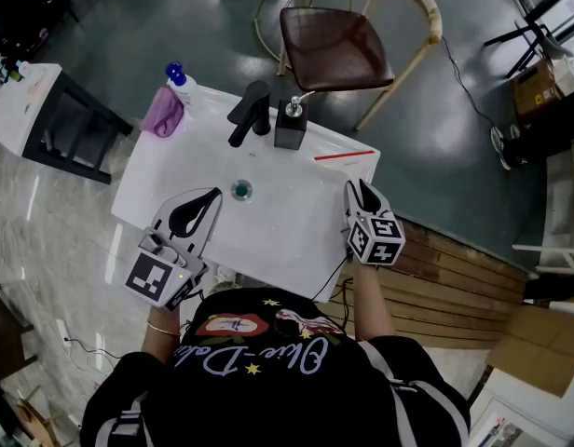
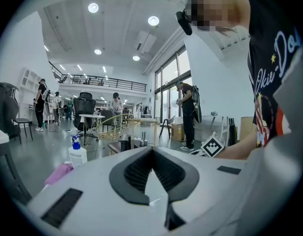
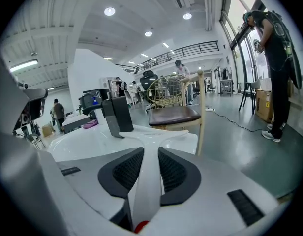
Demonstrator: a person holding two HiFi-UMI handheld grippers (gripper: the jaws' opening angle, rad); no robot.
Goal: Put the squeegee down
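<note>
One broad white ceramic washbasin (image 1: 287, 231) lies ahead of both grippers, and its right-hand edge drops to the floor just beside the right gripper (image 3: 150, 151). That gripper is clamped on the handle of the white squeegee with a red blade strip (image 1: 344, 155), whose head reaches forward over the rim. Best to lower it flat onto the bare stretch right of the black square soap dispenser (image 1: 291, 124), keeping it inboard of the edge. The left gripper (image 2: 152, 150), its jaws together and empty, leaves room
</note>
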